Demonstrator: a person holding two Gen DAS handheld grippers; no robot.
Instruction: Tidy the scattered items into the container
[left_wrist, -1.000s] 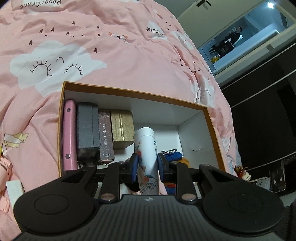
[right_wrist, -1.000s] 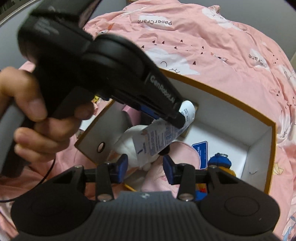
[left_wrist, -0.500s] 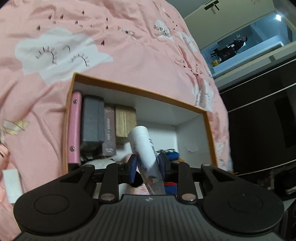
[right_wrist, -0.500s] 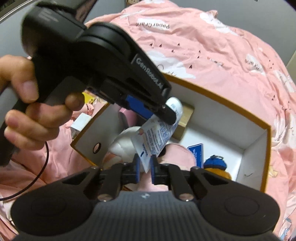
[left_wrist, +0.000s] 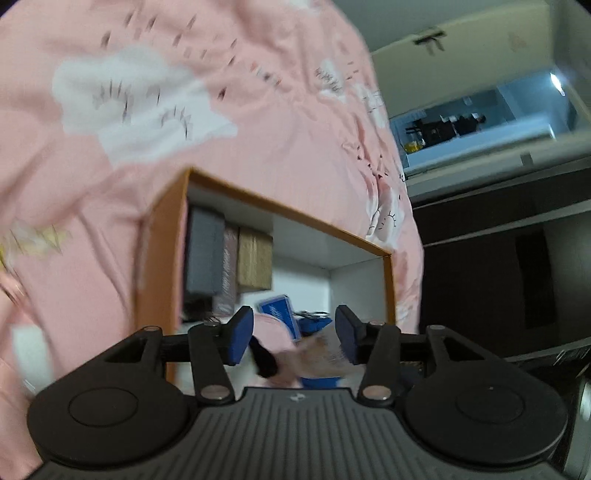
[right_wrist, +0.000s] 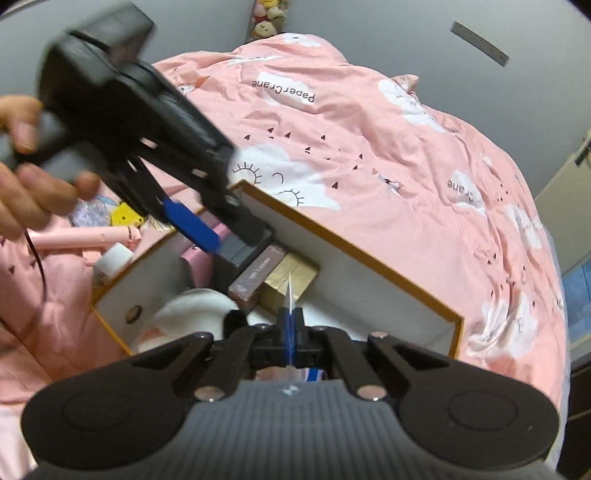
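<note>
An orange-rimmed white box (left_wrist: 288, 210) (right_wrist: 354, 251) sits on the pink bed. It holds a grey case (left_wrist: 203, 254), a brown box (left_wrist: 255, 262) (right_wrist: 291, 273), a blue card (left_wrist: 277, 314) and a white round item (right_wrist: 192, 310). My left gripper (left_wrist: 293, 338) is open and empty over the box's near end; it also shows in the right wrist view (right_wrist: 207, 236). My right gripper (right_wrist: 291, 332) is shut on the flat end of the floral tube (right_wrist: 290, 295), seen edge-on. The tube is a blur low in the left wrist view (left_wrist: 325, 354).
Pink cloud-print duvet (right_wrist: 369, 147) surrounds the box. A pink stick (right_wrist: 85, 236), a white small box (right_wrist: 114, 258) and a yellow toy (right_wrist: 125, 216) lie left of the box. Dark cabinets (left_wrist: 517, 277) stand to the right.
My left gripper opened, let go of the floral tube and pulled back to the left. My right gripper closed on the tube's flat end and now holds it alone.
</note>
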